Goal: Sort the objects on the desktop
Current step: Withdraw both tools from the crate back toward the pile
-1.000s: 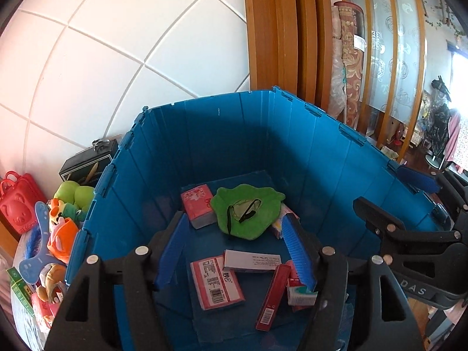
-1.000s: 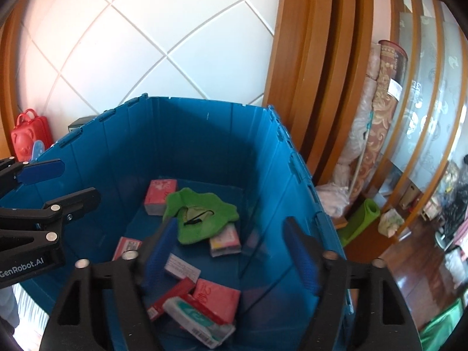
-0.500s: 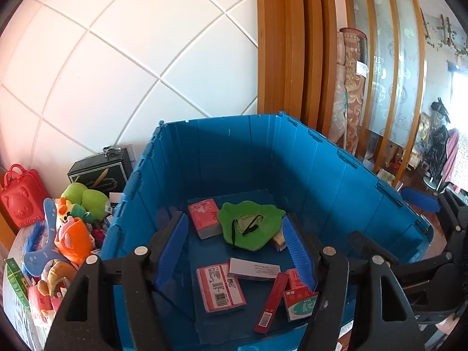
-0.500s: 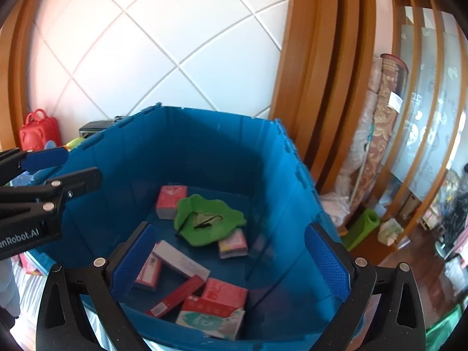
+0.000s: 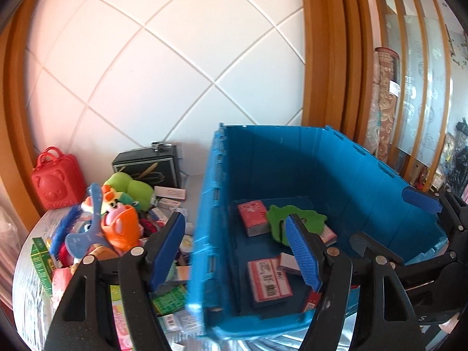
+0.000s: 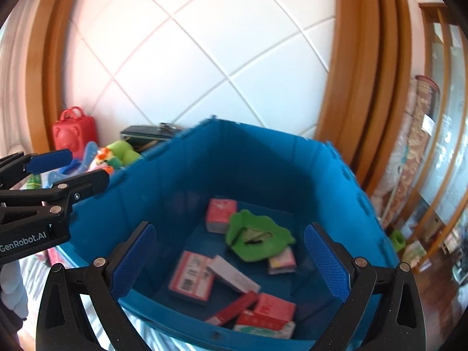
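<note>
A blue plastic crate (image 5: 345, 172) (image 6: 187, 175) stands on the table. Inside lie several red and pink boxes (image 5: 267, 276) (image 6: 191, 275) and a green cloth piece (image 5: 295, 219) (image 6: 257, 238). My left gripper (image 5: 237, 251) is open and empty above the crate's left wall. My right gripper (image 6: 231, 263) is open and empty above the crate's near edge. Left of the crate is a pile of toys and small boxes with an orange toy (image 5: 121, 229) on top.
A red bear-shaped case (image 5: 57, 182) (image 6: 74, 130) and a black box (image 5: 146, 168) stand by the white tiled wall. A green box (image 5: 42, 264) lies at the table's left edge. Wooden door frames and rolled rugs (image 5: 383, 102) are to the right.
Both grippers have pulled back and up from inside the crate. The left one has swung left, so the toy pile is now in view. The right jaws have opened wider.
</note>
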`<move>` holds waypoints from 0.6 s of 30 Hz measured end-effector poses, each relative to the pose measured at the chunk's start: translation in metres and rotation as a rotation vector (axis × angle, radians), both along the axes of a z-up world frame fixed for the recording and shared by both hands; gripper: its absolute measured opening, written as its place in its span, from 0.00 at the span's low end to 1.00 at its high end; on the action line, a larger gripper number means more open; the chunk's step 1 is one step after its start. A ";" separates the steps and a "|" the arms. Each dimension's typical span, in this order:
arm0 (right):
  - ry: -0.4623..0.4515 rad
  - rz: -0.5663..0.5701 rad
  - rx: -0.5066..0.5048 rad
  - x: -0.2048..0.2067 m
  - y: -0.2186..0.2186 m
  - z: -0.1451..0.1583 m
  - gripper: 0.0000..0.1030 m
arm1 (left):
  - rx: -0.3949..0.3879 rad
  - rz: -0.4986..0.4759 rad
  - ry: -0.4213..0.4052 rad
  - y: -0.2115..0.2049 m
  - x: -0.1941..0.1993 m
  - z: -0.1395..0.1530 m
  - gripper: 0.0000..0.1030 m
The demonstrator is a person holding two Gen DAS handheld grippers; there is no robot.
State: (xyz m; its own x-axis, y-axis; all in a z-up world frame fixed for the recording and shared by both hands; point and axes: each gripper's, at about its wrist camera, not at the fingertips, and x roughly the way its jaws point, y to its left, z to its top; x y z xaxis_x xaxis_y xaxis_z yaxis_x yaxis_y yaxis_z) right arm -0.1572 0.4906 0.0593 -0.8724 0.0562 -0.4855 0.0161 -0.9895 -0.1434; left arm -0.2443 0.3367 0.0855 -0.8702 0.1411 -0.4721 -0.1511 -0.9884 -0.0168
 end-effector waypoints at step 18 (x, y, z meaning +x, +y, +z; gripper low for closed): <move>0.038 0.188 0.007 -0.004 -0.181 0.003 1.00 | 0.035 0.185 -0.022 -0.197 0.043 -0.024 0.68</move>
